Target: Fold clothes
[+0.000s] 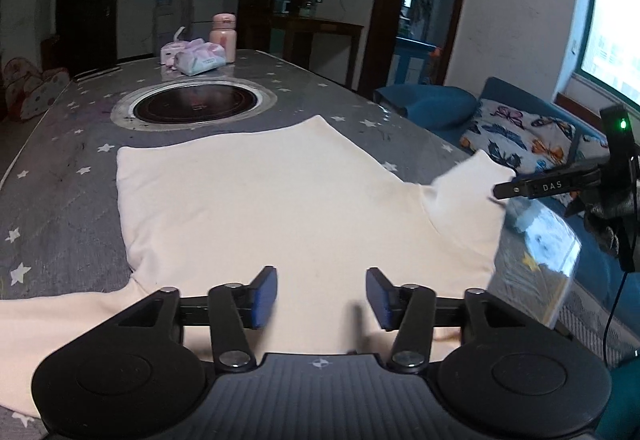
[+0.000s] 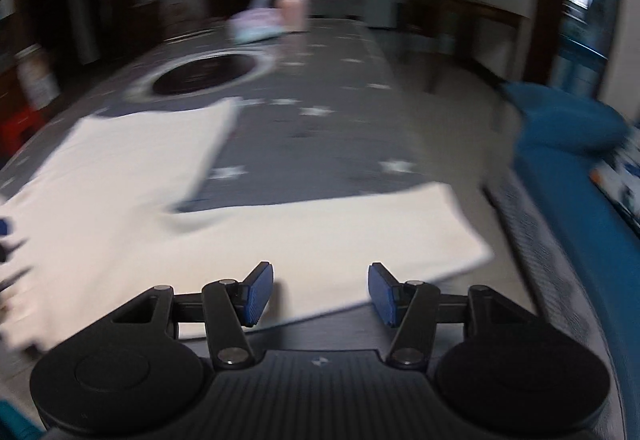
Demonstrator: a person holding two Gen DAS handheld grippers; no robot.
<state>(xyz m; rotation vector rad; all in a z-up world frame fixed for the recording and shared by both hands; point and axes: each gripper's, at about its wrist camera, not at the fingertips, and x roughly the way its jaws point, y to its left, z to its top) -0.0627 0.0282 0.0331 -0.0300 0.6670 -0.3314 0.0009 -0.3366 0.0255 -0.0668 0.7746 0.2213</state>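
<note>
A cream long-sleeved garment (image 1: 256,195) lies spread flat on the grey star-patterned table (image 1: 60,167). My left gripper (image 1: 322,296) is open and empty, low over the garment's near edge. In the left wrist view the right gripper (image 1: 500,191) reaches in from the right beside the raised right sleeve (image 1: 468,199); whether it touches the sleeve I cannot tell. In the blurred right wrist view my right gripper (image 2: 320,294) is open and empty over the near edge of the sleeve (image 2: 340,236), which lies across the table.
A round black hob (image 1: 196,105) is set into the table beyond the garment. A pink bottle (image 1: 223,35) and tissue packs (image 1: 196,57) stand at the far end. A blue sofa with a butterfly cushion (image 1: 520,143) is to the right of the table.
</note>
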